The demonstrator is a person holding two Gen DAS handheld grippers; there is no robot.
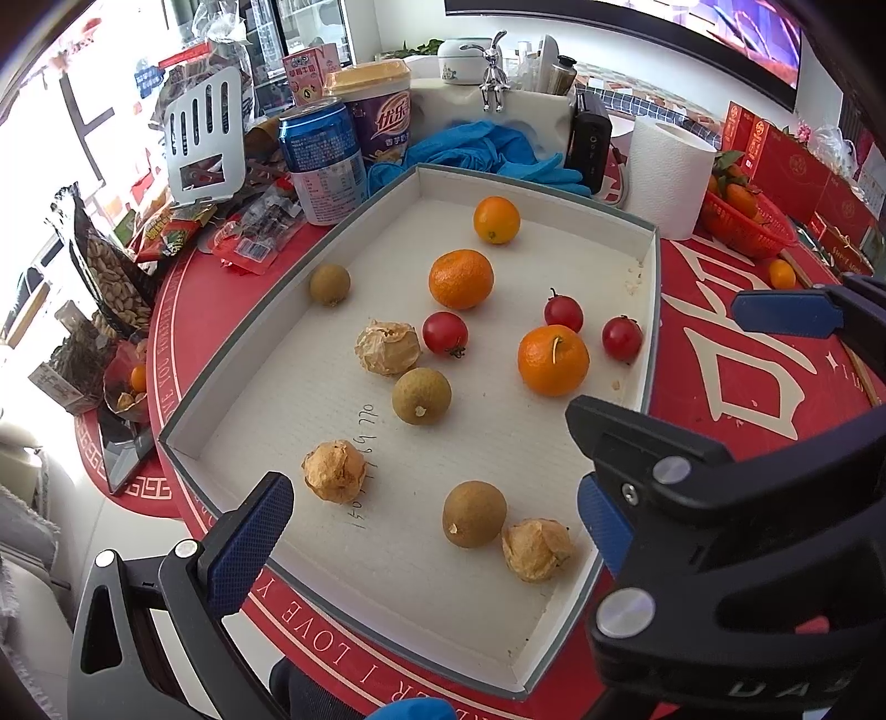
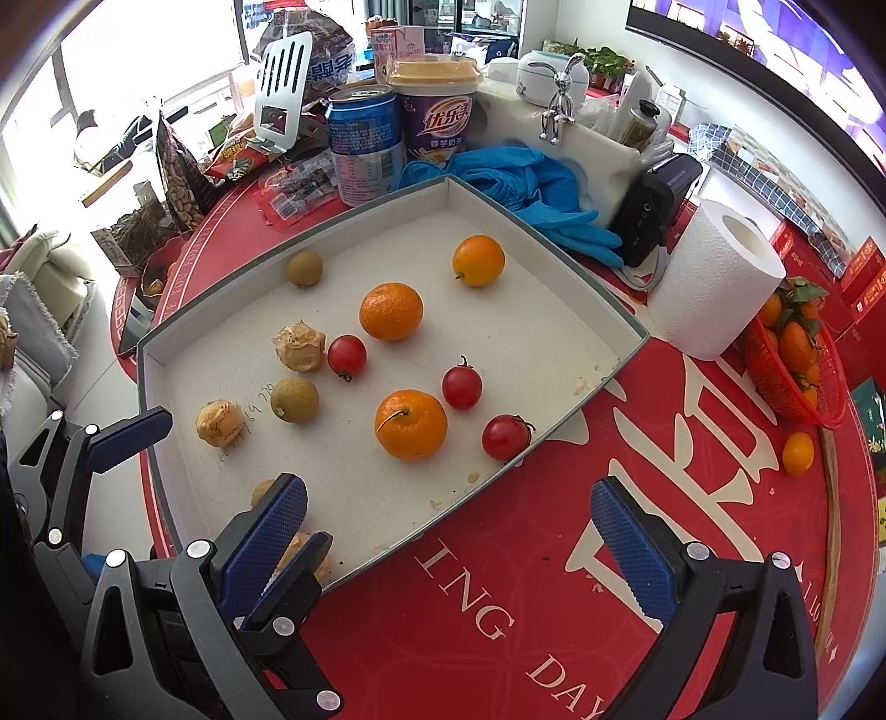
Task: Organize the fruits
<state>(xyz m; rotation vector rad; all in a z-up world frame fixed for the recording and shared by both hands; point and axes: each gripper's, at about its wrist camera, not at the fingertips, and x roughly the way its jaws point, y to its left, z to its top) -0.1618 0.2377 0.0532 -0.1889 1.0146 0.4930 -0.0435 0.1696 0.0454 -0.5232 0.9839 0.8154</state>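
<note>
Blue-padded left gripper (image 1: 437,526) hovers spread wide over the near end of the white tray (image 1: 652,310), fruit scattered inside; right gripper (image 2: 448,531), also agape, straddles the tray's near corner above the red tablecloth (image 2: 554,554)

Round worktop (image 2: 554,554) under red cloth with white lettering. Bright windows (image 2: 138,55) at left, daylight blown out. Pale floor (image 1: 111,531) below. Cream sofa (image 2: 33,310) at left edge. Dark screen (image 1: 637,27) on white wall.
</note>
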